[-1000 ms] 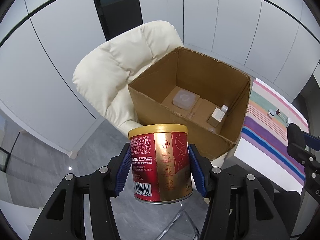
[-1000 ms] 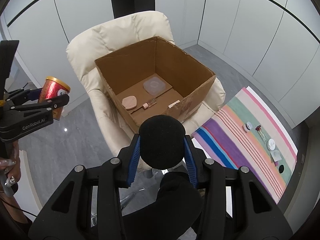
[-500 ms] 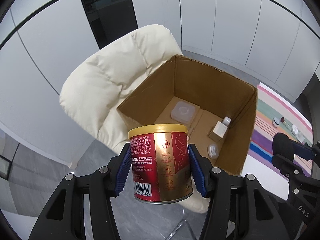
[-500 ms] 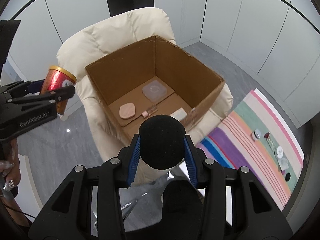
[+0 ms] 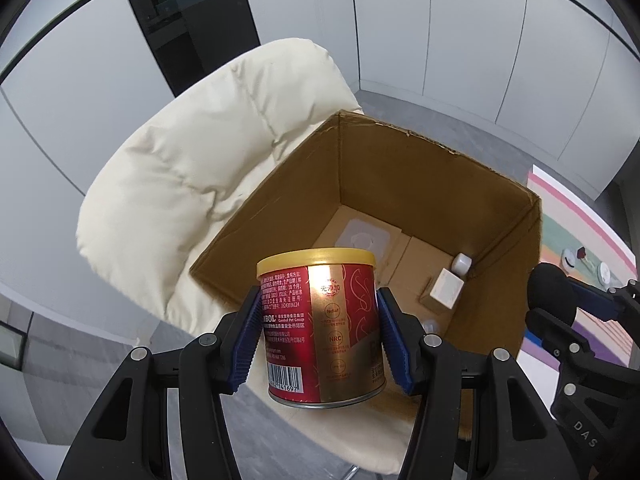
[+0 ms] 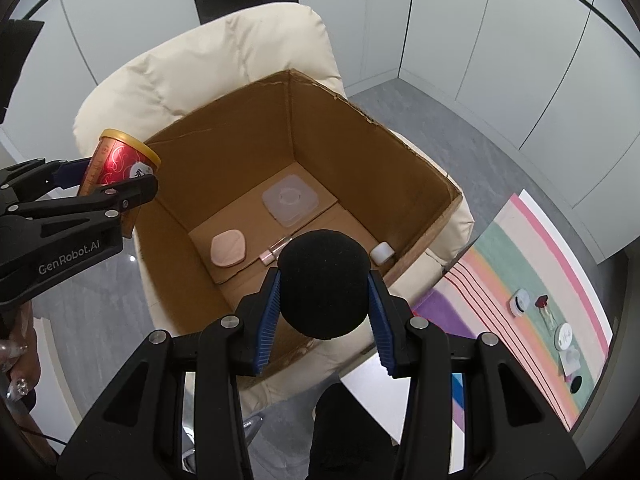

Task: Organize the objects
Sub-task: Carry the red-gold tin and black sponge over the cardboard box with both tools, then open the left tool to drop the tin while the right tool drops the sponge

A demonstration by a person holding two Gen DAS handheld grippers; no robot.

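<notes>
The left gripper (image 5: 320, 336) is squeezing a red and gold tin can (image 5: 322, 322) between its blue ribbed pads, and the can is hanging in the air just over the near edge of the open cardboard box (image 5: 400, 184). The right gripper (image 6: 323, 300) is squeezing a round, fuzzy black foam ball (image 6: 323, 284), also up in the air above the box's near side. The box is sitting on a puffy cream chair (image 5: 208, 168). The left view is showing the can's shiny label with small print and a barcode, plus a small white cube box (image 5: 445, 291) and a little white cap (image 5: 461, 263) down in one corner. The right view is showing things the can is hiding in the left view: a soft pink pad (image 6: 228, 249) and a thin pink tube (image 6: 275, 249) lying on the brown floor of the box. Both views are showing a flat, clear square lid (image 6: 291, 199). The right view is also showing a striped cloth (image 6: 532, 272) with small jars on it, beside the chair.
</notes>
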